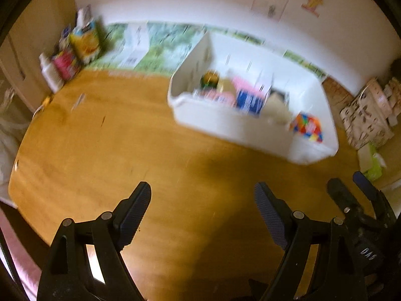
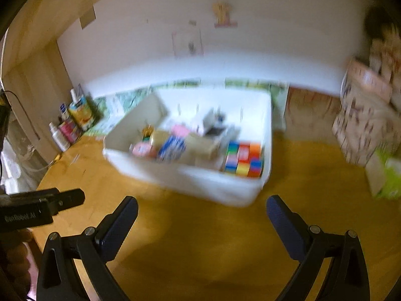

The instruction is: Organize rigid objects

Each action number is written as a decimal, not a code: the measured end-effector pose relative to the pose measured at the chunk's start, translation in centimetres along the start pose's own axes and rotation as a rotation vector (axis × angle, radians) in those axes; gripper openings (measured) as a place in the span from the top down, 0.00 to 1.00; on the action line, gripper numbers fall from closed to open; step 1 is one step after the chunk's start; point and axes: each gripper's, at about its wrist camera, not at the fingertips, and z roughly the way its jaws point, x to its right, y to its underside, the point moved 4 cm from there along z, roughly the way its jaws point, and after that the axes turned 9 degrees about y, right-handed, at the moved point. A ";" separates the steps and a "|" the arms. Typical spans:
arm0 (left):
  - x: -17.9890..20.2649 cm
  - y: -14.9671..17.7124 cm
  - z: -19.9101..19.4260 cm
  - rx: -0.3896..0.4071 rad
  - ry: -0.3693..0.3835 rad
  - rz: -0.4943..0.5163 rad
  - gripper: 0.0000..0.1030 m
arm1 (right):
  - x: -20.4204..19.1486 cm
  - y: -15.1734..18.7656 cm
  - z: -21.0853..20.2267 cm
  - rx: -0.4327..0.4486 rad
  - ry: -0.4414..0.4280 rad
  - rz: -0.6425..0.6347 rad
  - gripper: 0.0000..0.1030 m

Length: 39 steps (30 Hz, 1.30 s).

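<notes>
The wooden table (image 2: 200,238) fills most of both views, and its near part is bare under the claws. On its far half sits a white bin (image 2: 175,175), already loaded with small rigid things: a multicoloured cube (image 2: 244,159) in its near right corner, a blue box (image 2: 173,148), a tan box (image 2: 200,146) and a pink round item (image 2: 141,149) along the near wall. Both pictures are smeared, so finer detail cannot be read.

The left claw (image 1: 203,200) and the right claw (image 2: 201,212) each stand wide and hold nothing, both short of the bin and apart from it.

Judging from this, the sorting looks well along, and the step in hand is probably a reach for a next item or a tidy of the contents. To do it well, slow the hands until the view settles, pick one target, then come down over the bin's near wall rather than against it. Keep the two claws apart to avoid a clash.

A stack of cartons (image 2: 80,118) stands at the far left corner.
</notes>
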 end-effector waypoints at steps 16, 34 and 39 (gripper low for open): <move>-0.7 0.3 -5.3 -0.044 0.111 0.166 0.08 | -2.6 2.8 -8.1 -0.204 0.007 0.202 0.00; -1.8 -0.3 -11.1 0.037 0.102 0.262 0.08 | -7.9 3.7 -12.2 -0.199 0.065 0.255 0.00; -1.2 -0.7 -11.7 0.089 0.063 0.237 0.08 | -7.3 3.3 -12.4 -0.192 0.044 0.247 0.01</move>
